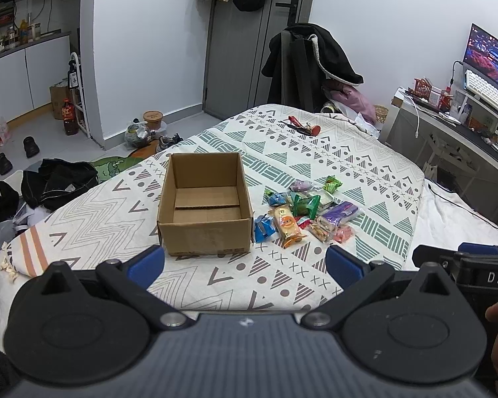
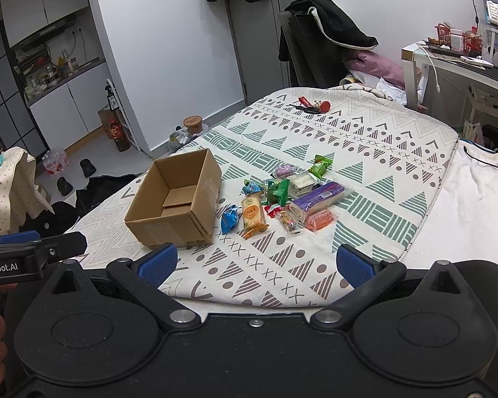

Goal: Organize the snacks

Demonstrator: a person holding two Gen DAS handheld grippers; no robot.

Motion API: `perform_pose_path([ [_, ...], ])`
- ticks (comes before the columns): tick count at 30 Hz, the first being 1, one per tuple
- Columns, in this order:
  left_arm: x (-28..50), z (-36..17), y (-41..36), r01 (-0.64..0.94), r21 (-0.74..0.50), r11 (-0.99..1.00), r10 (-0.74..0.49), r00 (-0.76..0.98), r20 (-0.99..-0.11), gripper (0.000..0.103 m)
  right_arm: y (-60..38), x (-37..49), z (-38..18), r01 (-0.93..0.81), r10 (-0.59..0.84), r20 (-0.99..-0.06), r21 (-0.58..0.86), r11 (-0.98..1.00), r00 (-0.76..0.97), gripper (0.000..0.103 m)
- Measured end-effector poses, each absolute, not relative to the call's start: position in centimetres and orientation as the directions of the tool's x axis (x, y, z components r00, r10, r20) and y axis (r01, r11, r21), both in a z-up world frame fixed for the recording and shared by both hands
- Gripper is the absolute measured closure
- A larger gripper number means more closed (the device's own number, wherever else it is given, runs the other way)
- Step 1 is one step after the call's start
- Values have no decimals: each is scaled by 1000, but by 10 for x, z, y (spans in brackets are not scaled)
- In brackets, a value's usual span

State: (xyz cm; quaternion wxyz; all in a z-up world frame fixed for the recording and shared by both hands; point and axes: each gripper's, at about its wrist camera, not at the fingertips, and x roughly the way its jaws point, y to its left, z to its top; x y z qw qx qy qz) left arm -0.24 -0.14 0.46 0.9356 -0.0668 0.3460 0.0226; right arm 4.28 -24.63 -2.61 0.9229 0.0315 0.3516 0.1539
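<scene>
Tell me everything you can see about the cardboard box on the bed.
The cardboard box is plain brown corrugated cardboard, rectangular, open at the top, with no top flaps showing. It stands upright on the patterned bedspread. Inside, only its folded bottom flaps show; no snack is in it. Faint tape marks run along its near outer wall. The pile of snacks lies beside it on its right, with the blue packet nearest to it. Neither gripper touches it.

Open brown cardboard box (image 1: 204, 214) looked matt, plain paper board. Pile of snack packets (image 1: 303, 212) was glossy, crinkly plastic film. Patterned bedspread (image 1: 282, 152) was soft woven cloth, matt. Blue gripper pads (image 2: 159, 258) looked ribbed, rubbery; black arms matt plastic, shiny metal pivot pins.
</scene>
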Motion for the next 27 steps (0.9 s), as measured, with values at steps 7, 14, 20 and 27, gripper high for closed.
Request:
perform_pose_path([
  [7, -4, 5, -1, -86, -110, 990, -6, 761, -649, 0, -246, 42, -25, -264, 308, -637, 167, 950, 707, 0],
  [14, -3, 7, -2, -89, -110, 990, -4, 760, -649, 0, -246, 42, -26, -263, 308, -638, 168, 950, 706, 0],
  [20, -3, 9, -3, -87, -111, 990, -7, 758, -653, 0, -246, 43, -26, -263, 309, -638, 168, 950, 706, 0],
  [27, -5, 7, -2, -85, -111, 990, -8, 759, -651, 0, -248, 48, -28, -259, 312, -639, 178, 949, 703, 0],
])
